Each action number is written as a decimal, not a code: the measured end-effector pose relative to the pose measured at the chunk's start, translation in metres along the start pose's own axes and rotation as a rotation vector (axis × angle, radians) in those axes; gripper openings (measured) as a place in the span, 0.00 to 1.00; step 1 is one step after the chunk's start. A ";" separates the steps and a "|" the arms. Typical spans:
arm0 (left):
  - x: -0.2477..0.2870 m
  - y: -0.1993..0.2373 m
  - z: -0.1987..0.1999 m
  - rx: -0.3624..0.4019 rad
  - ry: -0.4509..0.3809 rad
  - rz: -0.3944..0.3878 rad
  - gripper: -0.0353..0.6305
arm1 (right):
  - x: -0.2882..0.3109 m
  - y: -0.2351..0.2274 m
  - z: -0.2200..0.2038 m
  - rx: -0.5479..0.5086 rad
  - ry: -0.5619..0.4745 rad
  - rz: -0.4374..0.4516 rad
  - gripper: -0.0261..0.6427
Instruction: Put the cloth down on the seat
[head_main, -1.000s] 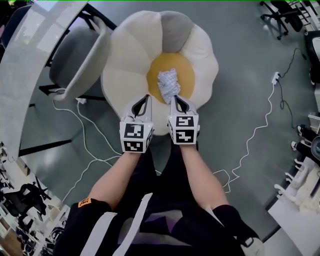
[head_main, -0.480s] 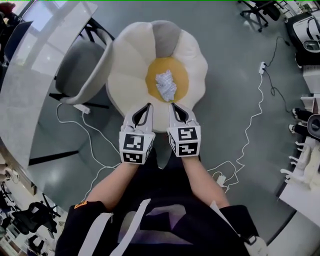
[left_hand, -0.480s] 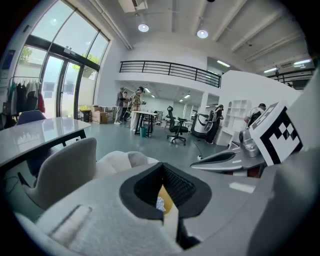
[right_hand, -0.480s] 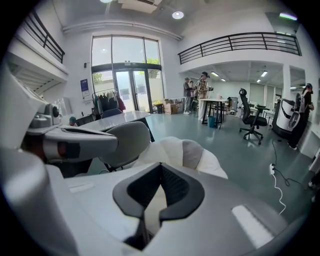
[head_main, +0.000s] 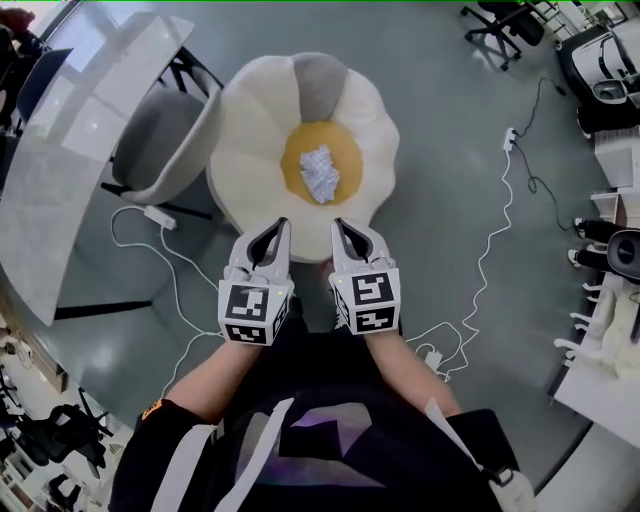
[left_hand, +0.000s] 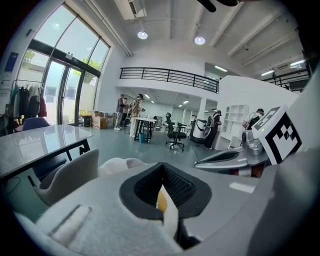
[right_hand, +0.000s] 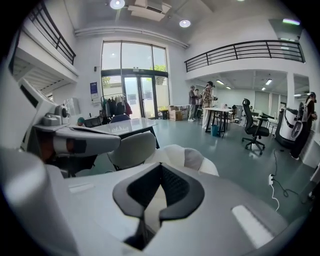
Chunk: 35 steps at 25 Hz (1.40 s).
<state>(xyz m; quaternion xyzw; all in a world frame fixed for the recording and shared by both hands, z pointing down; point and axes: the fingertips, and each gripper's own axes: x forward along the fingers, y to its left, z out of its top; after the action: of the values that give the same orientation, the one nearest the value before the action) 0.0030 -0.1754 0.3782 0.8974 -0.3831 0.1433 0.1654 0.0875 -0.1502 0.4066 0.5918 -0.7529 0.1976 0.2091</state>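
Evidently the putting-down itself is finished, judging by how things lie. The crumpled pale cloth (head_main: 320, 173) rests alone on the yellow centre (head_main: 297, 150) of the flower-shaped seat cushion (head_main: 250, 130), and neither claw touches it. What remains, I would say, is only to carry both tools clear and check that the cloth sits on the seat's middle rather than on a petal. No fresh grasp seems called for.

From the left, a white table (head_main: 70, 150) and a grey chair (head_main: 165, 140) stand beside the cushion; whether the chair touches the petals I cannot tell. The left gripper (head_main: 281, 226) hovers with its tip over the cushion's near edge in the head view. Its jaws are drawn together to a point with nothing caught between them. Its own view shows only a thin slit below the pads, with the cushion's cream and yellow showing through it.

The cloth lies beyond the two tips and between their lines, well apart from both. The right gripper (head_main: 337, 226) is likewise closed and empty, and points toward the cushion. Further right, a white cable (head_main: 490, 250) trails over the grey floor.
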 end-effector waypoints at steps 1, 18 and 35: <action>-0.003 -0.007 0.004 -0.004 -0.012 0.004 0.05 | -0.008 -0.002 0.001 -0.009 -0.006 0.004 0.04; -0.065 -0.169 0.012 0.018 -0.122 0.076 0.05 | -0.164 -0.040 -0.010 -0.109 -0.137 0.124 0.04; -0.112 -0.206 0.012 0.026 -0.167 0.117 0.05 | -0.229 -0.032 -0.023 -0.121 -0.175 0.168 0.04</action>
<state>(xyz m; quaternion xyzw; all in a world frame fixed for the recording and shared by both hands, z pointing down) 0.0811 0.0257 0.2854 0.8845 -0.4452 0.0821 0.1128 0.1691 0.0398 0.3015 0.5280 -0.8257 0.1161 0.1608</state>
